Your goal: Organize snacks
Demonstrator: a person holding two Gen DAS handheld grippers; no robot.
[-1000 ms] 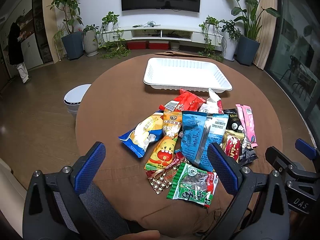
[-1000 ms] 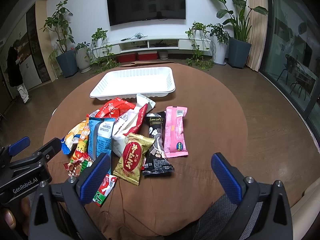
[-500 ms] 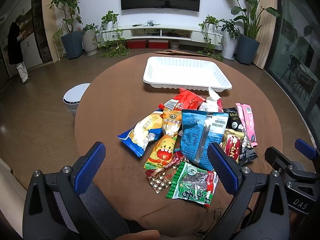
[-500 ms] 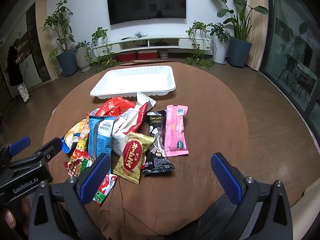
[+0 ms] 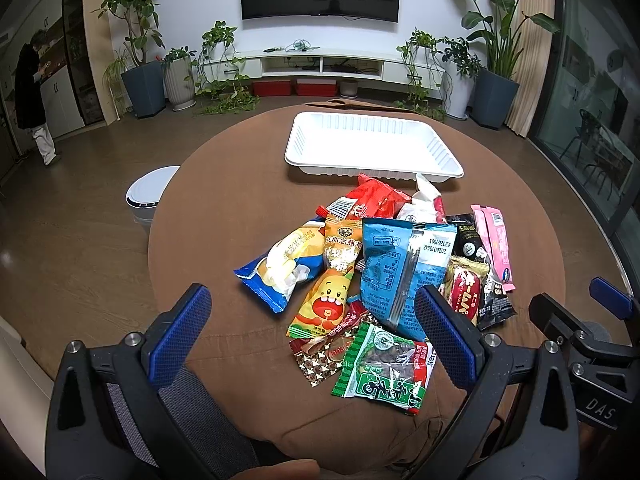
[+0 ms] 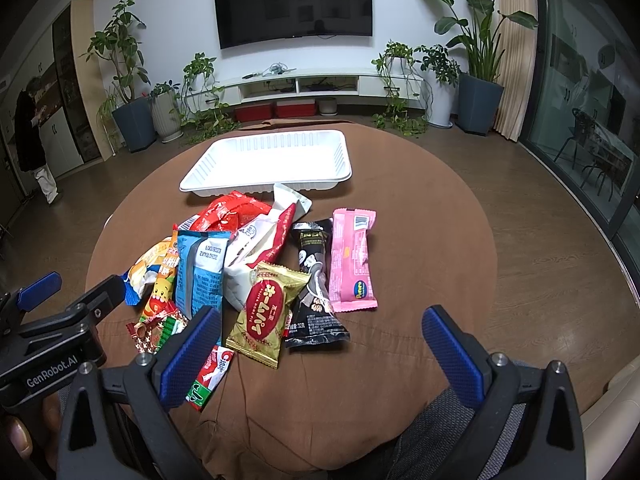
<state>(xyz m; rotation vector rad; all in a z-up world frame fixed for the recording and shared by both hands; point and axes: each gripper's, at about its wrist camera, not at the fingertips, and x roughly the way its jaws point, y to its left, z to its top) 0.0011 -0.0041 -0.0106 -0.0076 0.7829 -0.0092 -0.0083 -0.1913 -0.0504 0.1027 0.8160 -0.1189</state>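
So we're at the start: white tray [image 5: 448,160] at the far side of the round table [image 5: 224,184] has nothing in it, and the snacks [image 5: 372,264] sit heaped in the middle, just short of its near rim. Left gripper [image 5: 316,340] and right gripper [image 6: 320,352] both hover low at the near edge, jaws spread wide, nothing between them.

For a clean first pick we'd take loose outliers, not the overlapped core:
- right side: pink bar [image 6: 354,260] lies alone at the heap's right edge
- left side: green packet [image 5: 384,372] is nearest, though it partly covers the star-printed wrapper [image 5: 324,356]

Pinch across a crimped end seam, since the flat film will likely slip. Lift straight up so neighbours don't drag along.
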